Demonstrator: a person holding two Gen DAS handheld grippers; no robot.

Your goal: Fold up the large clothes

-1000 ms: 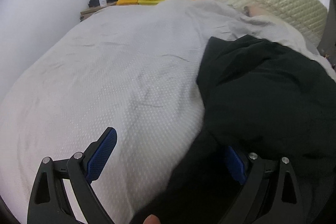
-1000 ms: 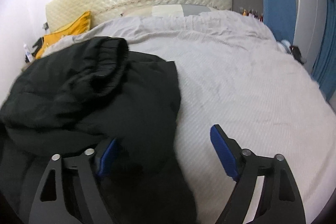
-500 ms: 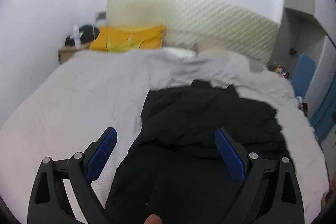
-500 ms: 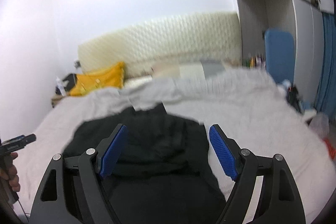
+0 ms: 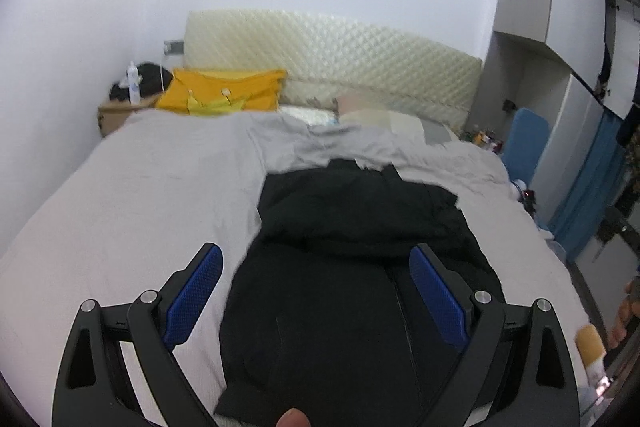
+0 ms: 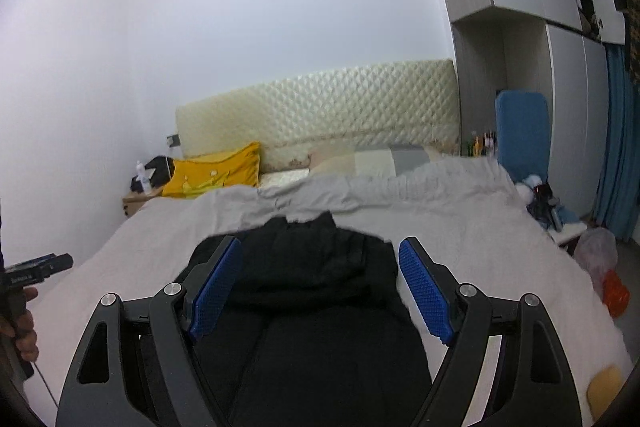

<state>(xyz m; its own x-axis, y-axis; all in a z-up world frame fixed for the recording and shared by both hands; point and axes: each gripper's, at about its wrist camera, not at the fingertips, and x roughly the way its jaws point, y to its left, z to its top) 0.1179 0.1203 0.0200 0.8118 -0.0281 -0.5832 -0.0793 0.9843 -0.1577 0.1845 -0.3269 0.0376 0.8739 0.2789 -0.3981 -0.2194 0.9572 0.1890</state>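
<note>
- A black garment [image 5: 360, 267] lies spread on the grey bedspread [image 5: 140, 187], its far part bunched in thick folds and its near part flatter, running toward the foot of the bed.
- The left gripper [image 5: 316, 291] hangs above the garment with its blue-padded jaws wide apart; nothing is between them, and the cloth lies below, well clear of both pads.
- From the left wrist view the garment fills the gap between the jaws, with the left pad over the bare bedspread just beside the cloth's edge.
- The right gripper [image 6: 320, 283] also stands wide open and empty, raised over the garment [image 6: 320, 291], whose bunched far end shows between its pads.
- At the left edge of the right wrist view a hand [image 6: 24, 323] holds the handle of the other gripper.
- A yellow pillow [image 5: 224, 95] leans against the cream quilted headboard [image 5: 340, 67], well beyond the garment.
- A wooden nightstand [image 5: 116, 111] with a bottle [image 5: 133, 83] stands beside the pillow.
- Grey wardrobes [image 6: 520, 27] and a blue curtain [image 6: 620, 147] line the right side.
</note>
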